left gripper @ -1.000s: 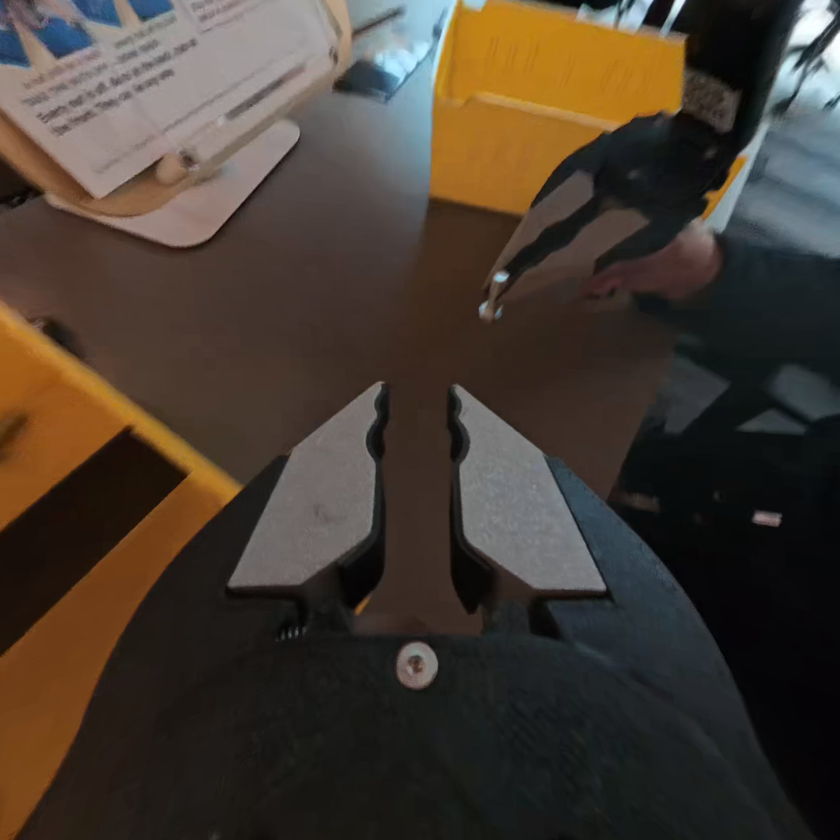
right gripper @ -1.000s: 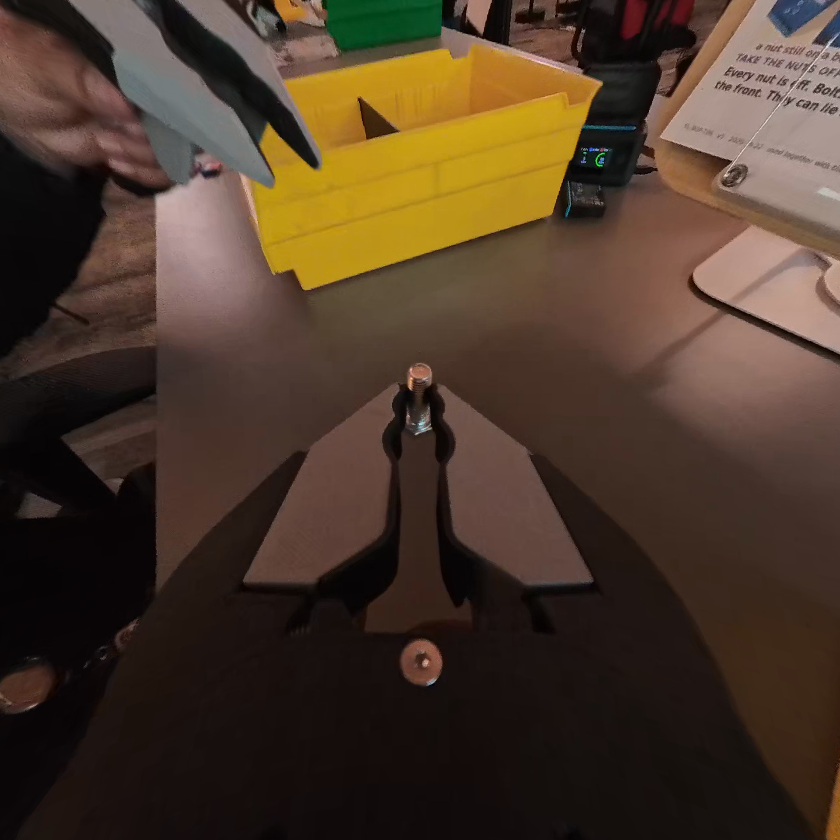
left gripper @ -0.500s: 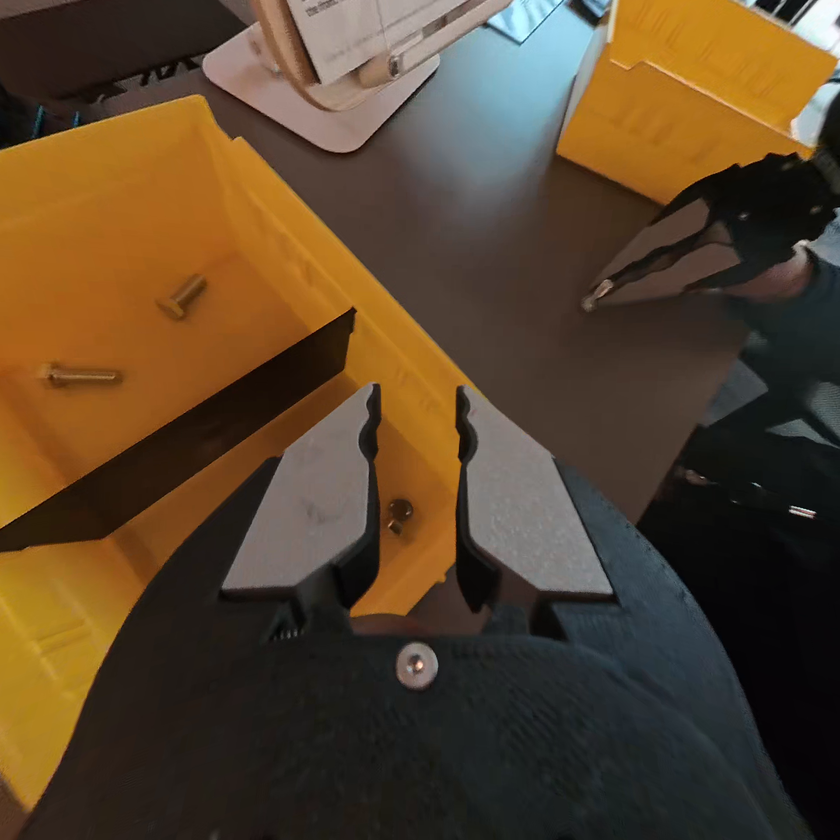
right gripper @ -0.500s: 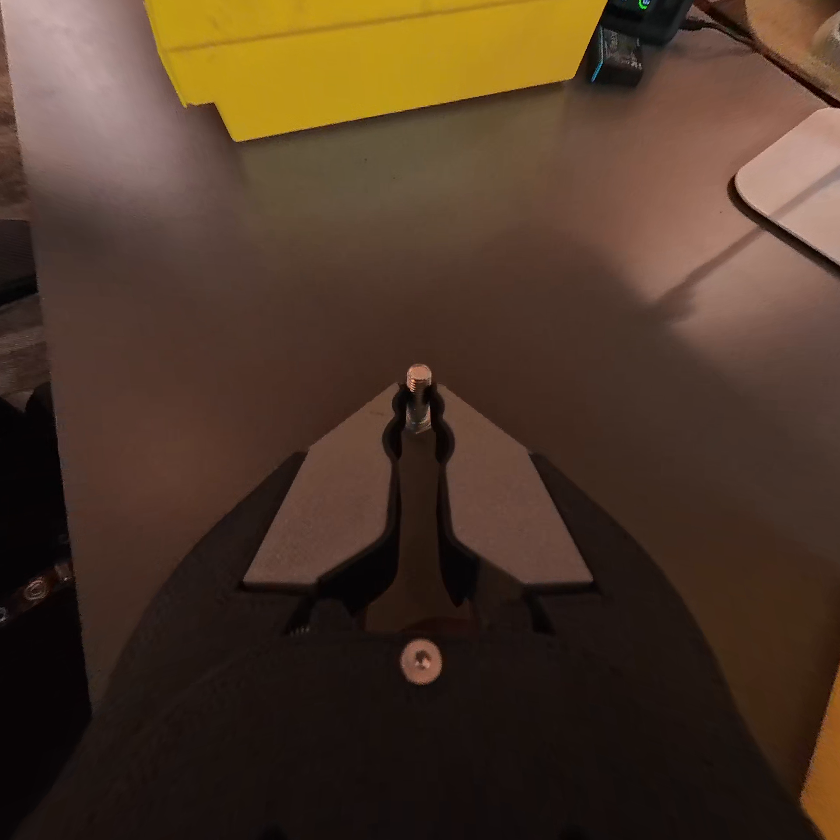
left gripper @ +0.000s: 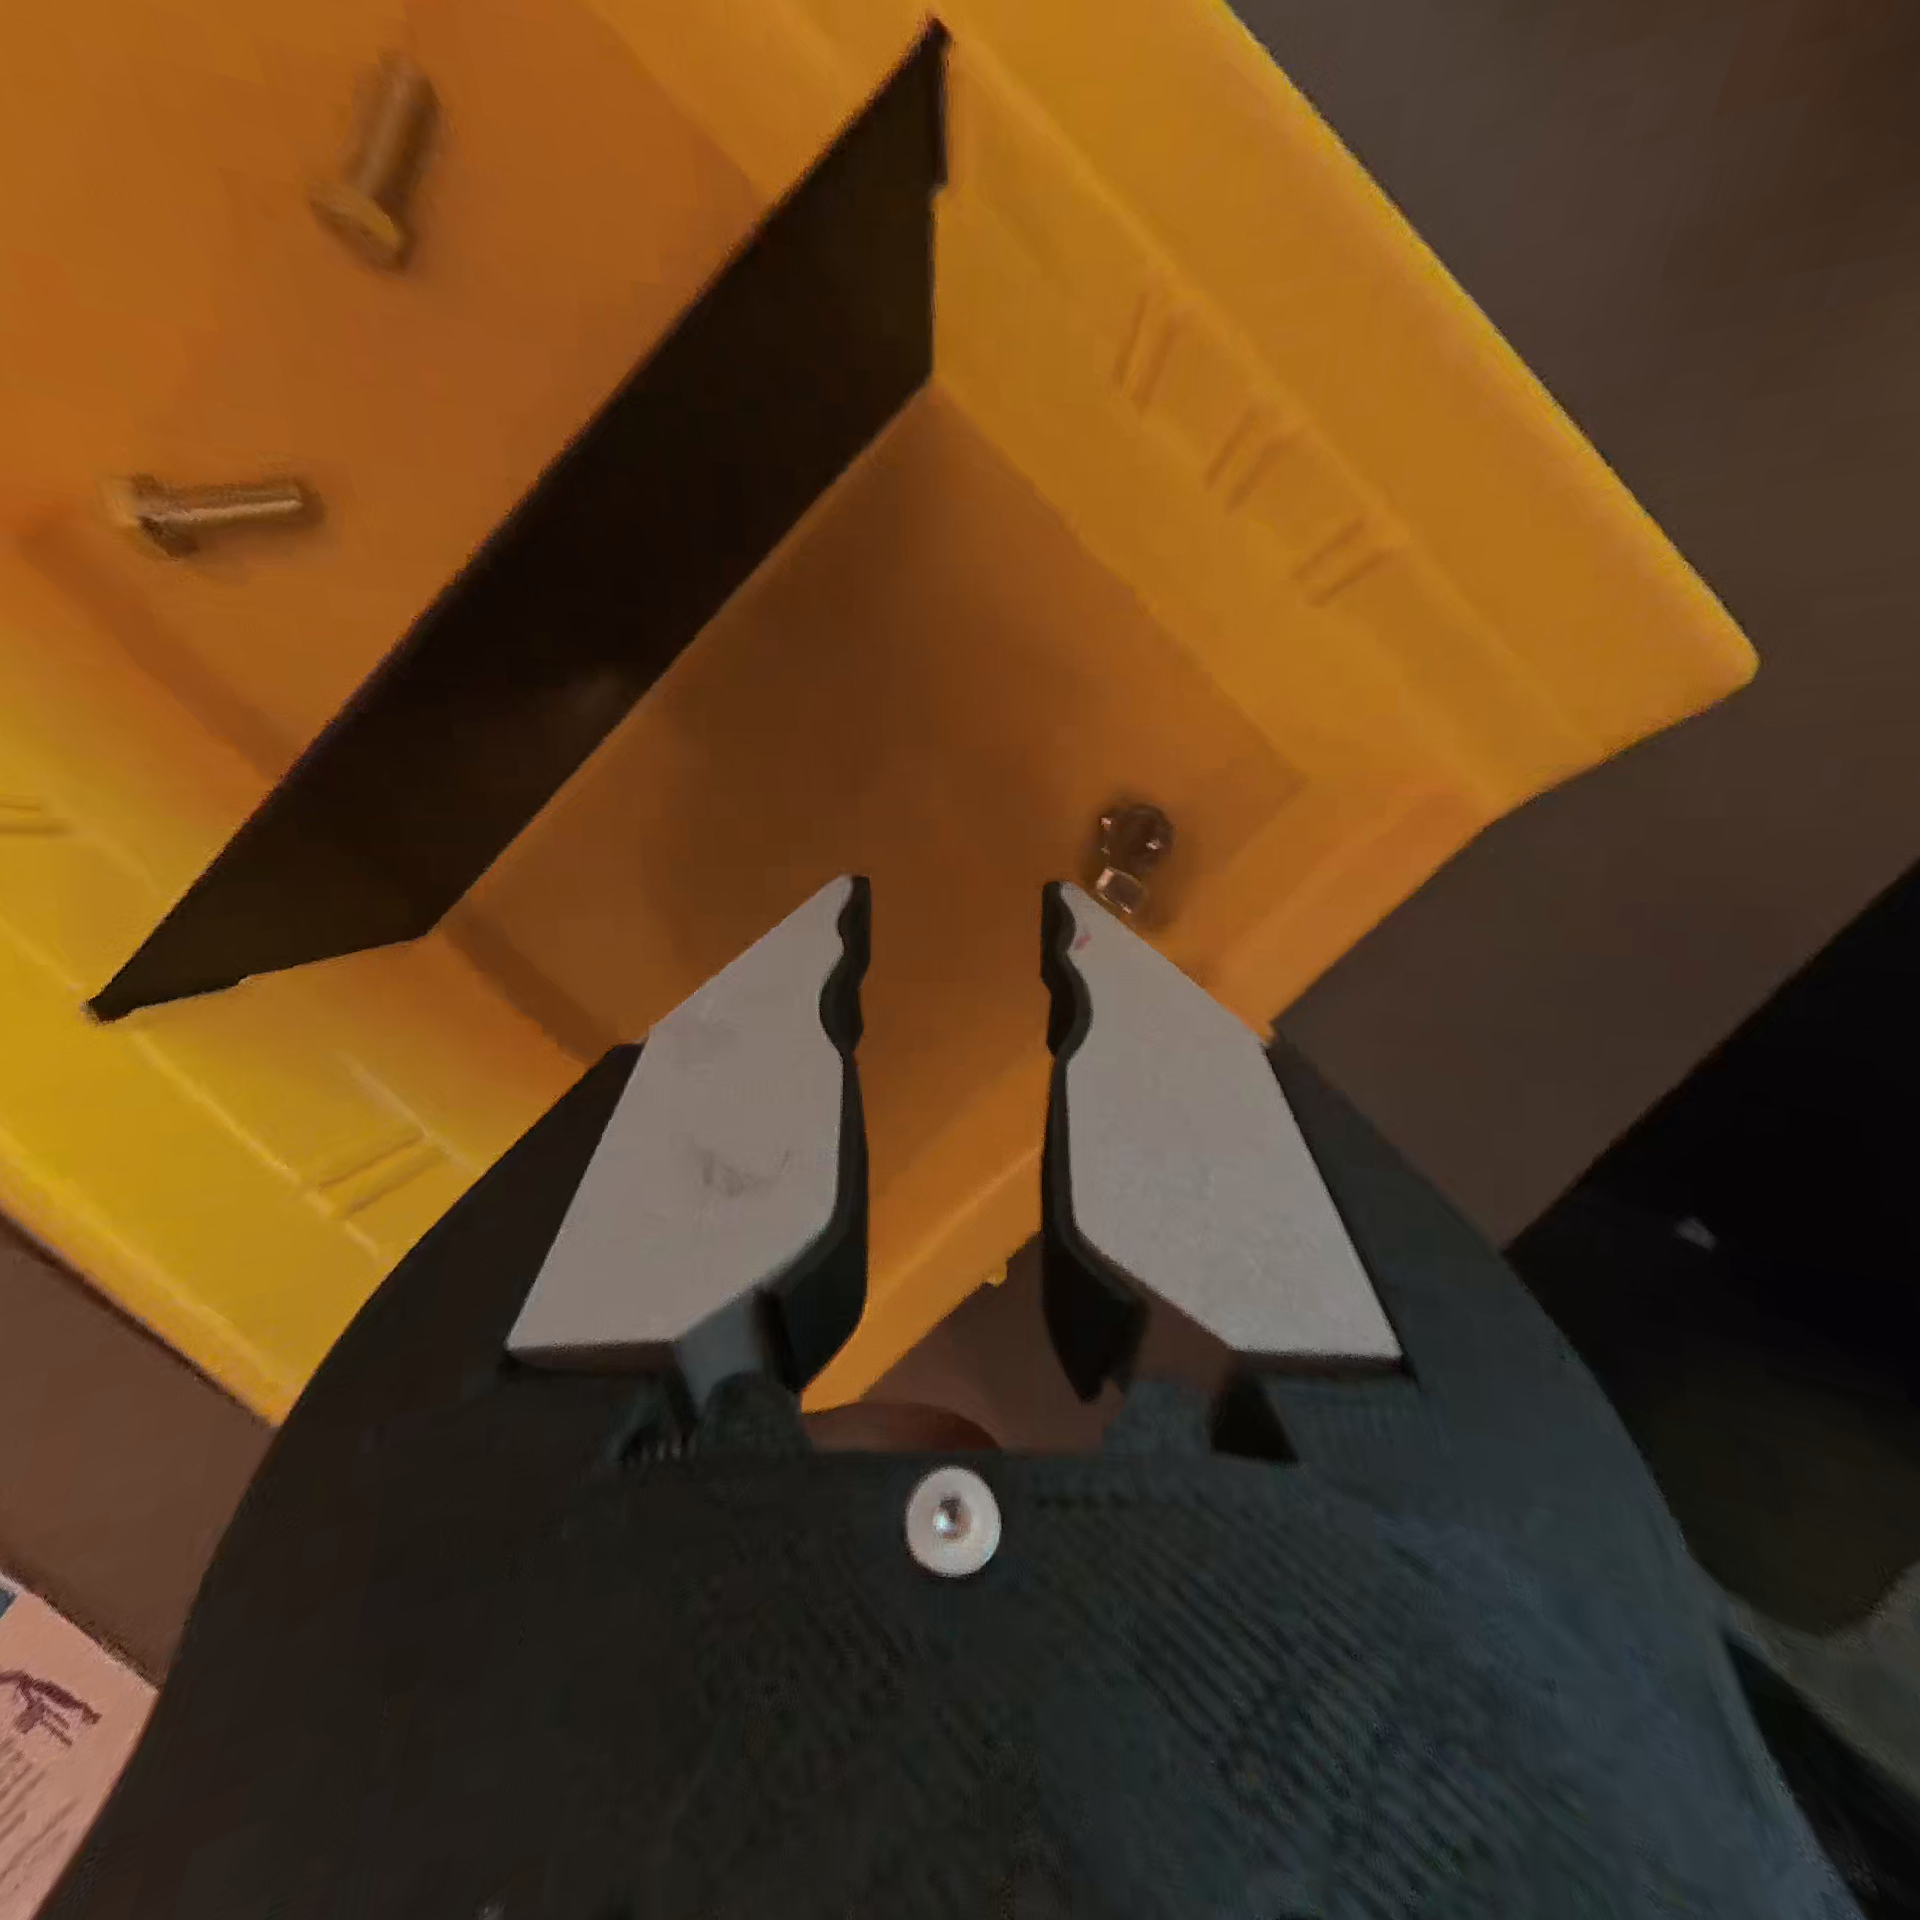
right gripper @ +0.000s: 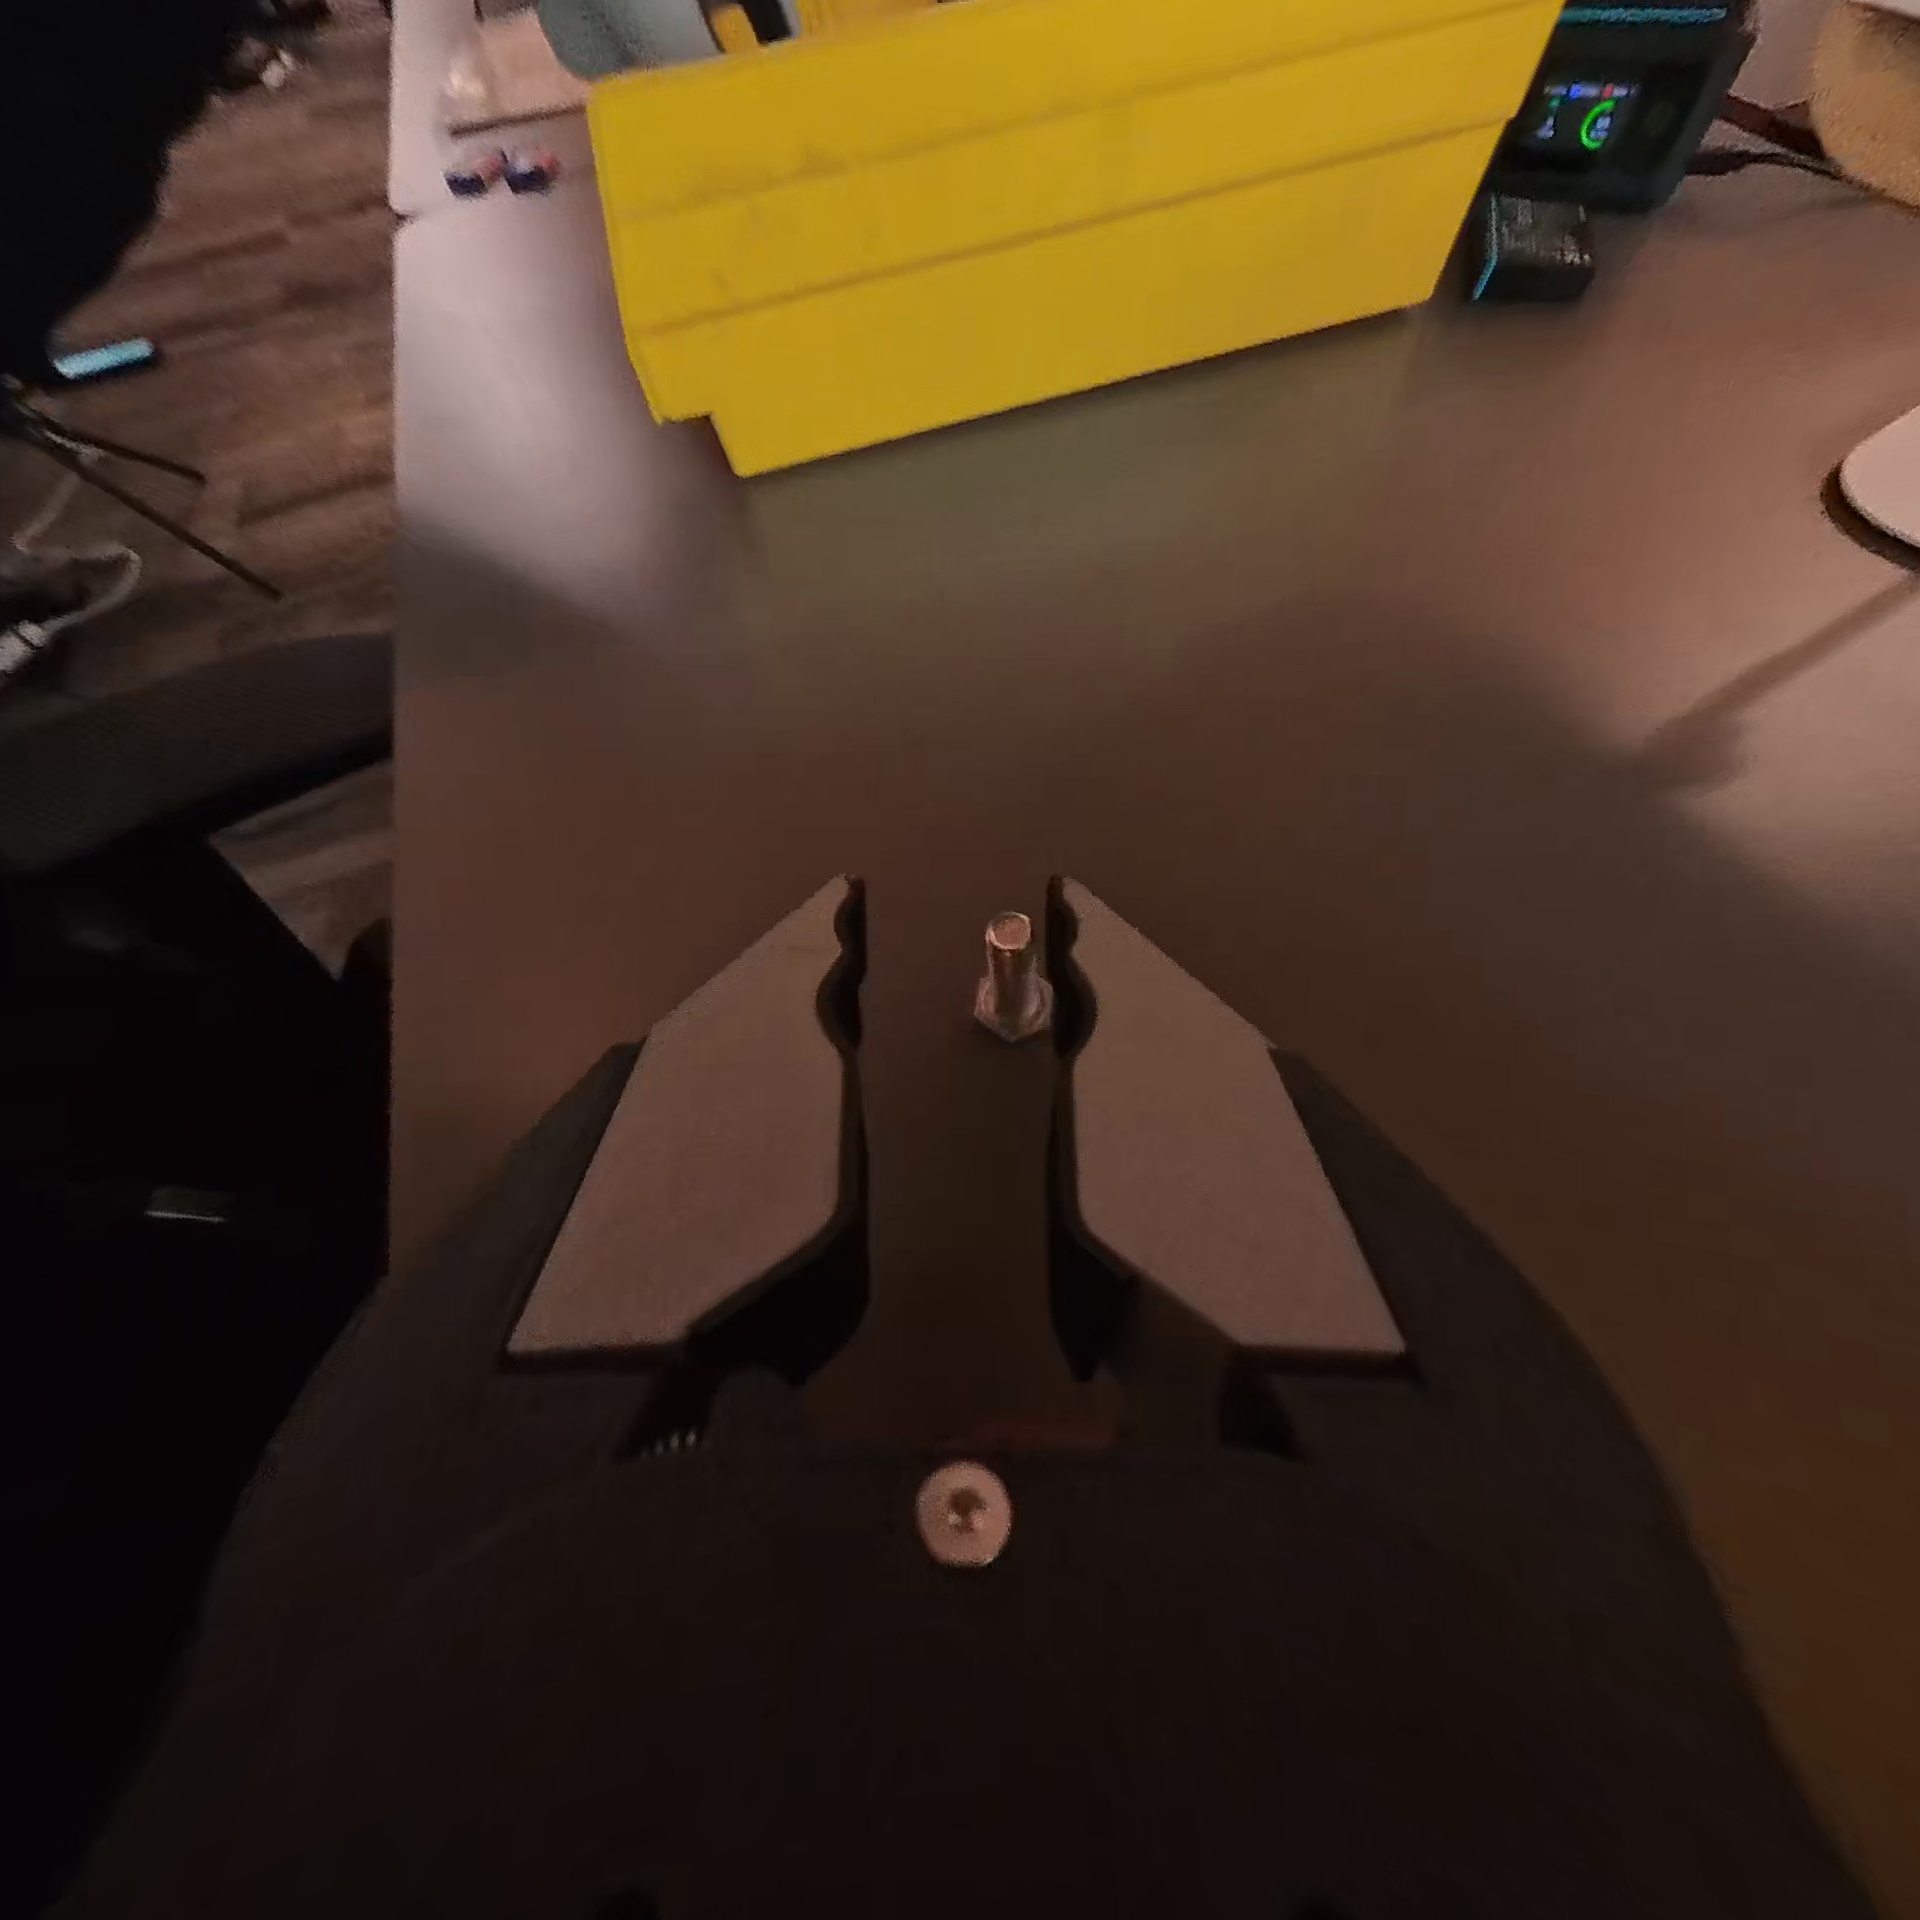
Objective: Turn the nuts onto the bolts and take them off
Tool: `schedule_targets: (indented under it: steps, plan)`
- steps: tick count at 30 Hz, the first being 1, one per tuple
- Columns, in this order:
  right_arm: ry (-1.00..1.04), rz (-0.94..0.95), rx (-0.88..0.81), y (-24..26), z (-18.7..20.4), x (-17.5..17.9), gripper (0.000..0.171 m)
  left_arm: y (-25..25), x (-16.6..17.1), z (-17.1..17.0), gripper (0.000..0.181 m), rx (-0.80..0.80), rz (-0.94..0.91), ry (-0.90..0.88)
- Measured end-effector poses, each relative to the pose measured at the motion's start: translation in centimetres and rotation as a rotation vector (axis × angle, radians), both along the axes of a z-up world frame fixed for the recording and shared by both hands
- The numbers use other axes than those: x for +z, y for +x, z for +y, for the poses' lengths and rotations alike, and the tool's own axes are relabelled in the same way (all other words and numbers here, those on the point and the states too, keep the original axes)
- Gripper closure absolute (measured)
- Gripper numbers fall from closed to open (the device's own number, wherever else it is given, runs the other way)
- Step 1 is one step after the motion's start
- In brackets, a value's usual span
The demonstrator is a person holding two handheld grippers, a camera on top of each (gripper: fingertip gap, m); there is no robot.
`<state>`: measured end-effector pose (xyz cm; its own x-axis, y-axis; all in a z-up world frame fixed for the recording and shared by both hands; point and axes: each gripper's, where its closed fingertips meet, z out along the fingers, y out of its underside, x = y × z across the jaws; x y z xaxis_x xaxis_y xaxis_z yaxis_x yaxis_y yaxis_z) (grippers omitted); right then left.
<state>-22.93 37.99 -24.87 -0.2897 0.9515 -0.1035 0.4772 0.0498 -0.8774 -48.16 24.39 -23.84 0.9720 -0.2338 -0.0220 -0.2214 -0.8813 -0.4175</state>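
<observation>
Right gripper [right gripper: 954, 904] has let go of the bolt [right gripper: 1010, 971] it pinched half a second ago; left gripper [left gripper: 951, 914] has swung over the yellow bin [left gripper: 1351, 436].

Right jaws now stand apart, holding nothing; the bolt stands upright, head down, on the brown table [right gripper: 1351, 727] between the fingertips, just beside the 3 o'clock one; whether they touch cannot be told. Second yellow bin [right gripper: 1039, 208] sits at 12 o'clock, well apart. Left jaws are spread and empty above the near compartment. A nut [left gripper: 1132, 847] lies there at 1 o'clock of the tips. Black divider [left gripper: 623, 520] runs toward 10 o'clock; beyond it lie two bolts, one [left gripper: 374, 177] at 11 o'clock, another [left gripper: 213, 511] at 10 o'clock.
</observation>
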Motion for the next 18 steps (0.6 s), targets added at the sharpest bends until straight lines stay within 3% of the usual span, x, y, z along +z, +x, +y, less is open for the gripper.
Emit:
schedule_targets:
  steps: [6,18]
  plan:
    - [-0.065,0.021,-0.045,-0.2,1.4,0.6,0.140,2.4,-1.3,-0.1,0.151,-0.126,-0.072,-0.117]
    - [-0.047,0.025,-0.090,-0.1,2.3,0.5,0.141,3.7,-3.1,0.5,0.152,-0.201,-0.057,-0.233]
